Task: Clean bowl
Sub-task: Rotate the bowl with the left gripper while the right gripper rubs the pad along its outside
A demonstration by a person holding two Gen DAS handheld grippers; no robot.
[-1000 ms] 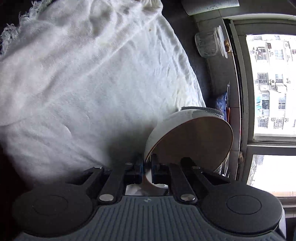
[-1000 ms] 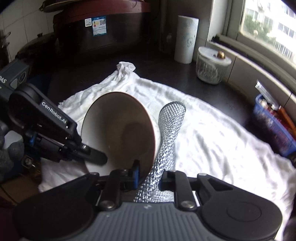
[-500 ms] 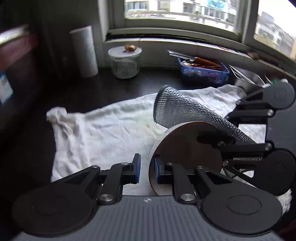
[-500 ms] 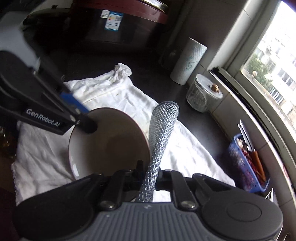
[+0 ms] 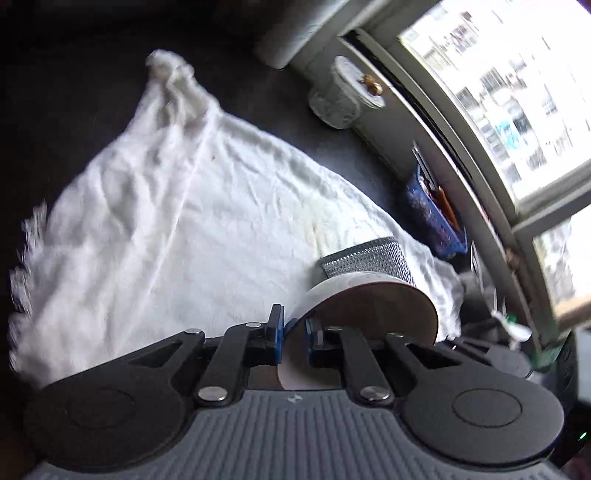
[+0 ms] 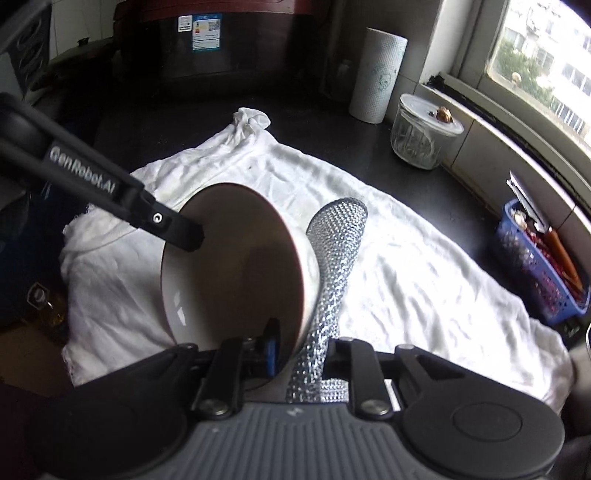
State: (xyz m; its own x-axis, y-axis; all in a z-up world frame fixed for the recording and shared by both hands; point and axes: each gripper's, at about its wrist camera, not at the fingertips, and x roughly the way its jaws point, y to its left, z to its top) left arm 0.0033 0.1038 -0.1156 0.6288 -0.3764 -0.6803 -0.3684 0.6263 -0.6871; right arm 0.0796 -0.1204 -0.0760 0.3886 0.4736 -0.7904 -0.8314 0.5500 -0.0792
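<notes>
- The bowl (image 6: 236,258) is up on its edge over the white cloth (image 6: 406,288), brown inside facing the right wrist camera, pale outside turned toward the window side. In the left wrist view it's right at the bottom middle (image 5: 369,314).
- The left gripper (image 5: 293,334) has the bowl's rim between its blue-padded fingers. The jaws are easing apart right now, but the rim still sits in the narrow gap and the pads look to be on it. From the right camera you can see the same gripper (image 6: 192,240) reaching in from the left and pinching the rim.
- The right gripper (image 6: 301,354) is holding a silvery mesh scrubbing cloth (image 6: 334,254), and the bowl's lower rim also sits in that gap. Its jaws are opening a bit too, with the scrubber still caught between them.
- The scrubber stands up along the bowl's outer wall, touching it, top end curling above the rim. In the left view it pokes out behind the bowl (image 5: 369,258).
- The cloth is spread over a dark countertop (image 6: 369,147), rumpled and knotted at the far corner.
- Further out: a glass jar with a lid (image 6: 421,136), a paper towel roll (image 6: 378,77), a blue basket of utensils (image 6: 532,273) below the window (image 6: 546,59), and a dark red appliance (image 6: 229,33) at the back.
</notes>
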